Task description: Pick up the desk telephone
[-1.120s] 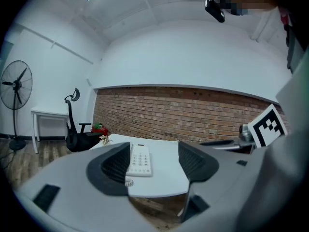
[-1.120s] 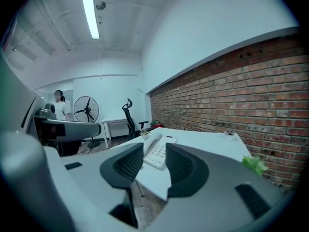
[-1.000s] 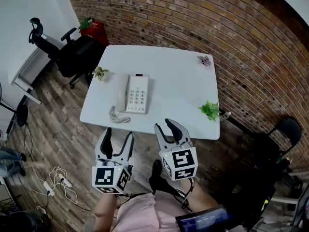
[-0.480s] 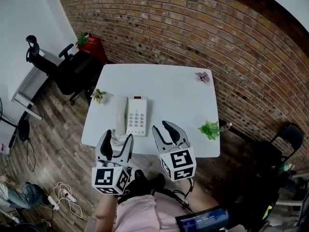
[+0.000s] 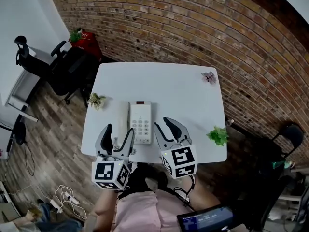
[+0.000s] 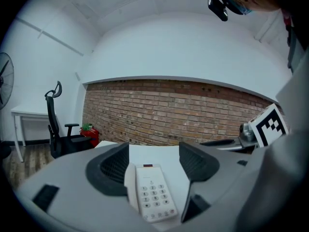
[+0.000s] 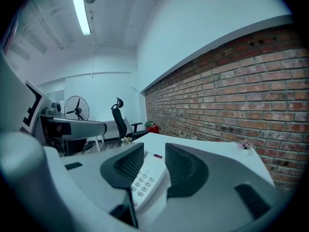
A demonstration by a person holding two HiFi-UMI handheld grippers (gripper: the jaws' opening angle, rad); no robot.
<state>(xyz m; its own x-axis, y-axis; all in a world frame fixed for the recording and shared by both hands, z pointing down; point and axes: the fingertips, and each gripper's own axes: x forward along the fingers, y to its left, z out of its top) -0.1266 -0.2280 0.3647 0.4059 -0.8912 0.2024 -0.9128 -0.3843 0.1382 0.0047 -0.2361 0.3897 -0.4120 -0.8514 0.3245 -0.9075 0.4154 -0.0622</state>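
A white desk telephone (image 5: 141,122) lies on the white table (image 5: 178,95) near its front edge, with the handset along its left side and a coiled cord at the front. My left gripper (image 5: 119,131) hovers over the table's near edge just left of the phone, jaws open and empty. My right gripper (image 5: 162,124) sits just right of the phone, jaws partly apart with nothing between them. In the left gripper view the telephone (image 6: 152,195) shows between the two pads; in the right gripper view the telephone (image 7: 145,178) lies just beyond the pads.
On the table stand a small plant (image 5: 96,100) at the left edge, a green plant (image 5: 218,135) at the right front and a pink flower (image 5: 209,77) at the back right. A black office chair (image 5: 67,66) stands left; a brick wall (image 5: 193,28) runs behind.
Both grippers have moved forward together to the table. They were short of its near edge and now flank the telephone's front end. Their jaws look unchanged.
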